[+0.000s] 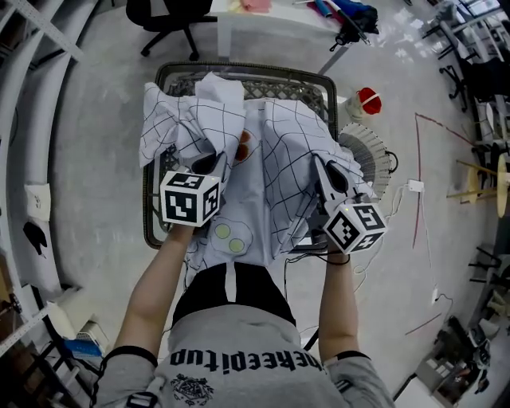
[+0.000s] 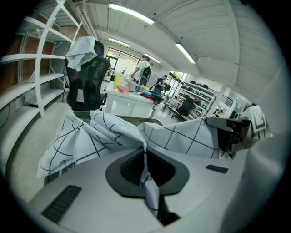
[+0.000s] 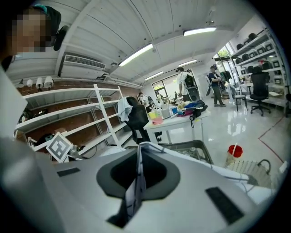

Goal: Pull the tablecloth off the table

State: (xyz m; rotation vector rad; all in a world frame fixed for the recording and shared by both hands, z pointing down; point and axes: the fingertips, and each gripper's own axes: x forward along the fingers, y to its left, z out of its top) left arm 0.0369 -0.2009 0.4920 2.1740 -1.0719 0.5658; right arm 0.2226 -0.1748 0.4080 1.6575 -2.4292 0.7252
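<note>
The tablecloth, white with a black grid, is bunched and lifted off the dark mesh table in two gathered folds. In the head view my left gripper is shut on the left fold and my right gripper is shut on the right fold. The left gripper view shows a strip of tablecloth pinched between the jaws of the left gripper, the rest draping ahead. The right gripper view shows a thin fold of tablecloth clamped in the right gripper, with the table's rim beyond.
A paler sheet with green round prints hangs between my arms. On the floor to the right stand a red-topped container and a round white fan. An office chair and a white desk stand behind the table; shelving runs along the left.
</note>
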